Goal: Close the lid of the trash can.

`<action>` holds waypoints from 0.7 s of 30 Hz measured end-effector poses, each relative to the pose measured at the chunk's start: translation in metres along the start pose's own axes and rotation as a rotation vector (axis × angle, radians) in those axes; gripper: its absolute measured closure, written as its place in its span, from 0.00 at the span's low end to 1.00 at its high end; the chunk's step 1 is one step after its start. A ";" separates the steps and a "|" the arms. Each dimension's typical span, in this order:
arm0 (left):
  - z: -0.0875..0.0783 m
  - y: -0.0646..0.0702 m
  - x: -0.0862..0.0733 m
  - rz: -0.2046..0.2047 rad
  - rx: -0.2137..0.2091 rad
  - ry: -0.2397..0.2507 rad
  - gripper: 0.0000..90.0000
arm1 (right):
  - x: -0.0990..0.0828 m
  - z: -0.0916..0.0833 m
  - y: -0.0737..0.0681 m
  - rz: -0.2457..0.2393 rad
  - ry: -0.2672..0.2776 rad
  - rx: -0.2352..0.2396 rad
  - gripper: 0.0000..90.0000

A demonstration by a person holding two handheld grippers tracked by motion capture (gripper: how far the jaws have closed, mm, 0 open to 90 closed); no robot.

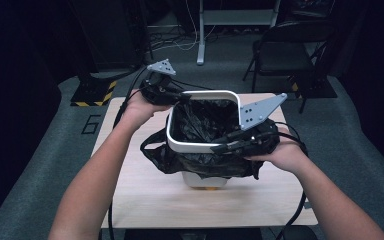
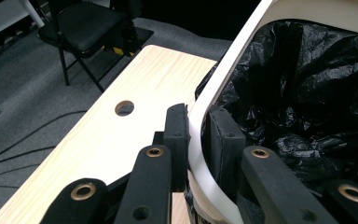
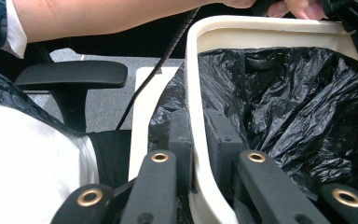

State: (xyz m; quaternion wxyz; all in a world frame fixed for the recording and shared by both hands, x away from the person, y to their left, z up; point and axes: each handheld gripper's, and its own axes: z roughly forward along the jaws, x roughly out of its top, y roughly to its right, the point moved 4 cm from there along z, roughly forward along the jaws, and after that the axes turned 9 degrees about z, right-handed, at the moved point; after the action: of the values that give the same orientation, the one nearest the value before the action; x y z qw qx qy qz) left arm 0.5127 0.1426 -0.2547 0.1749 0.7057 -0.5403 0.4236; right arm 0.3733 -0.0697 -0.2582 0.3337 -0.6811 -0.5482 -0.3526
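Observation:
A white bin [image 1: 205,181] stands on the light wooden table [image 1: 145,200], lined with a black plastic bag [image 1: 205,120] that spills over its sides. Its white rounded rim [image 1: 170,131] sits on top of the bag. My left gripper [image 1: 177,97] is shut on the rim's far left corner, one pad outside and one inside [image 2: 196,135]. My right gripper [image 1: 220,145] is shut on the rim's near right edge in the same way [image 3: 195,140]. Black bag folds [image 3: 298,102] line the inside of the rim [image 3: 193,70].
A black folding chair [image 1: 280,50] and a white desk leg [image 1: 200,30] stand beyond the table. A yellow-and-black striped base [image 1: 95,92] sits on the floor at the far left. The tabletop has a round hole [image 2: 124,108]. An office-chair armrest [image 3: 72,74] lies near the person.

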 end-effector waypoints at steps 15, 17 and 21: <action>-0.010 0.007 0.010 0.055 0.043 -0.008 0.87 | -0.004 -0.007 -0.005 -0.013 0.008 -0.020 0.87; -0.010 0.008 0.011 0.060 0.046 -0.018 0.87 | -0.005 -0.006 -0.005 -0.008 0.019 -0.017 0.87; -0.006 0.008 0.011 0.057 0.039 -0.043 0.88 | -0.011 -0.006 -0.004 0.014 0.037 -0.007 0.87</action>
State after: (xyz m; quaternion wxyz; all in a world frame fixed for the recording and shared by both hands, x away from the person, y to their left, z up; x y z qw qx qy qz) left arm 0.5038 0.1373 -0.2439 0.1372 0.7021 -0.5555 0.4238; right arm 0.3676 -0.0794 -0.2642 0.3441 -0.6793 -0.5358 -0.3647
